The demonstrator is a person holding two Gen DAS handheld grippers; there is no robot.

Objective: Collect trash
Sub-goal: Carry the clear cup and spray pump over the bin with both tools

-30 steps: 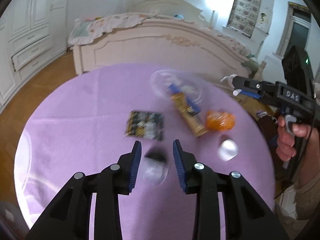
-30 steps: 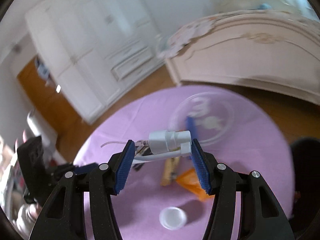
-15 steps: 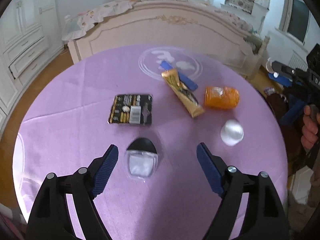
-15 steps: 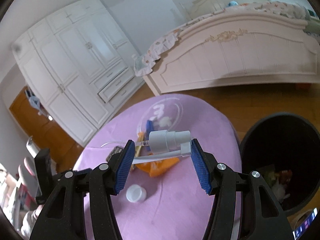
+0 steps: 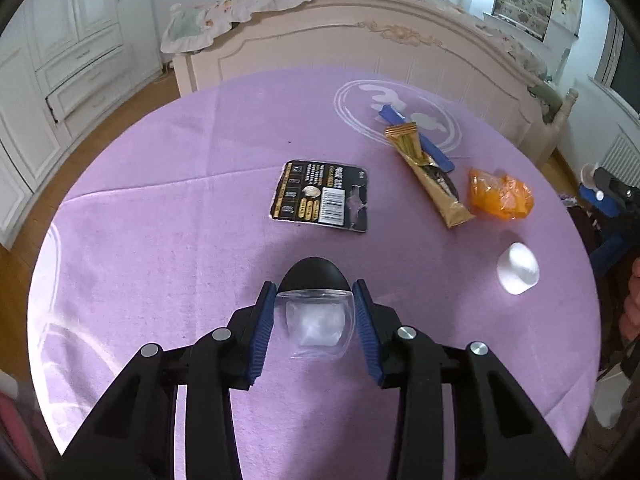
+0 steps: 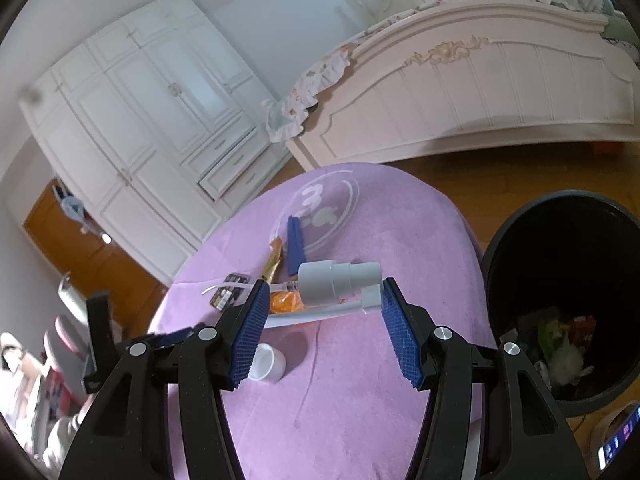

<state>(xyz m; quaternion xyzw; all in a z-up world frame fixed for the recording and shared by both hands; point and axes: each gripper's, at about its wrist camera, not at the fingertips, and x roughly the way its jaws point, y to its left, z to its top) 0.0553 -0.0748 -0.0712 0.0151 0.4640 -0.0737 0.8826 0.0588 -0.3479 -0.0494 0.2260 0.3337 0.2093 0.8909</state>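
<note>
Left tongs (image 5: 315, 316) have just been closing and now sit snug on both sides of a clear plastic blister pack (image 5: 316, 322) with a black domed back, which lies on the purple tabletop (image 5: 168, 240) right at the near edge, about 6 o'clock of the round top. Both blue pads look pressed against its sides, so I'd call that a grip.

Right tongs (image 6: 322, 306) are about half open and clamped on a white pump sprayer head (image 6: 338, 286), its thin dip tube sticking out past the left pad. They're holding it up over the tabletop, not resting on it. Just off the tabletop's edge at roughly 3 o'clock in the right wrist view is a black trash bin (image 6: 516, 240) on the wood floor, with some wrappers and scraps already inside.

Rest of the trash on the tabletop, going by the left wrist view:
- black card packaging (image 5: 320, 197) with a barcode, near the middle, flat
- long gold wrapper (image 5: 428, 178) at about 1 o'clock, lying partly over a blue strip (image 5: 394, 115)
- crumpled orange wrapper (image 5: 502, 196) just beside the gold one, around 2 o'clock
- small white cap (image 5: 518, 268) at 3 o'clock, apart from the others

Cream bed footboard (image 5: 360, 46) sits behind the tabletop at 12, white wardrobe (image 6: 132, 120) off to the left. The person's hand (image 5: 630, 304) shows at the far right edge.
</note>
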